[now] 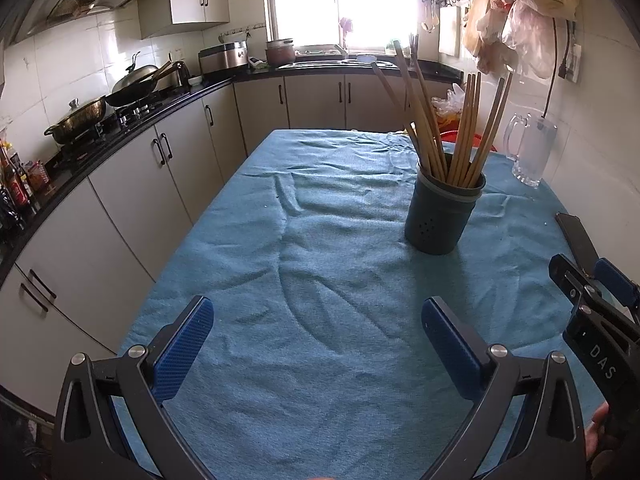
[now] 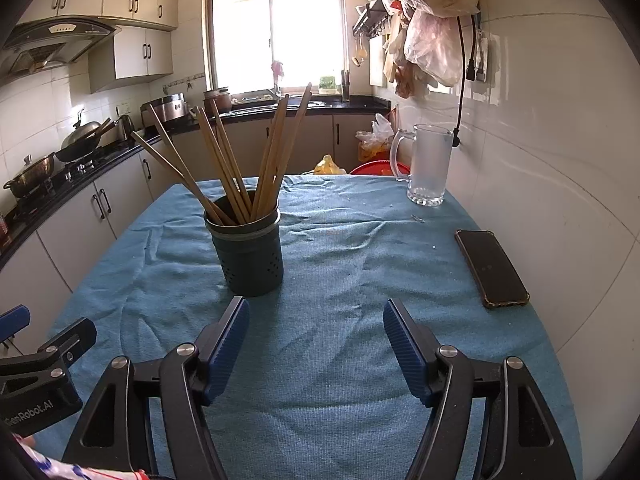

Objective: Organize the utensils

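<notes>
A dark perforated utensil holder (image 1: pixel 440 216) stands upright on the blue cloth (image 1: pixel 320 240), with several wooden chopsticks (image 1: pixel 464 132) fanned out in it. It also shows in the right wrist view (image 2: pixel 248 256), chopsticks (image 2: pixel 240 160) leaning left and right. My left gripper (image 1: pixel 318 312) is open and empty, low over the cloth, near and left of the holder. My right gripper (image 2: pixel 316 312) is open and empty, just in front and right of the holder. The right gripper also shows at the right edge of the left wrist view (image 1: pixel 592 292).
A glass mug (image 2: pixel 428 164) stands at the far right of the table by the tiled wall. A black phone (image 2: pixel 492 268) lies on the cloth at the right. Cabinets and a counter with pans (image 1: pixel 100 112) run along the left. Bags (image 2: pixel 432 20) hang on the wall.
</notes>
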Available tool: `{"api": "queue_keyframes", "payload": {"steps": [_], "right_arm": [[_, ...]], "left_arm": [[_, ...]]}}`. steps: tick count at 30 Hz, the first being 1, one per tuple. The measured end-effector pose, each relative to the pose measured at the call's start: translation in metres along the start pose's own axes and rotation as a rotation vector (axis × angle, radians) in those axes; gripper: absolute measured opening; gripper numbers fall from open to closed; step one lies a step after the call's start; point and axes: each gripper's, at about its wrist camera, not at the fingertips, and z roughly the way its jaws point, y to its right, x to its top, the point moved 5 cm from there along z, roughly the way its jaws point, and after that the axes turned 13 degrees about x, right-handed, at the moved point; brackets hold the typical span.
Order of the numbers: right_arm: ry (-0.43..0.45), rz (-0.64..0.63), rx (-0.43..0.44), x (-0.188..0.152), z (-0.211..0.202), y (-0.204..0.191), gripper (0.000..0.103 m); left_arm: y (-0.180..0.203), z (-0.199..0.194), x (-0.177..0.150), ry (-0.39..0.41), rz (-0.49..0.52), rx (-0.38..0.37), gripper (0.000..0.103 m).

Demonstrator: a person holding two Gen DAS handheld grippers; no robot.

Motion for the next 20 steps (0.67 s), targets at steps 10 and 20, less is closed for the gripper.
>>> {"api": "queue_keyframes", "payload": {"steps": [10,20], "right_arm": [[-0.02,-0.011,-0.002,-0.002,0.003,0.0,0.075],[-0.069,-0.027,0.022,-0.009,0.013,-0.002,0.075]], "left_arm": [[0.0,0.005,-0.003,-0.013,0.003,0.005,0.103],[0.001,0.022,-0.011,-0.058,0.005,0.003,0.103]]}}
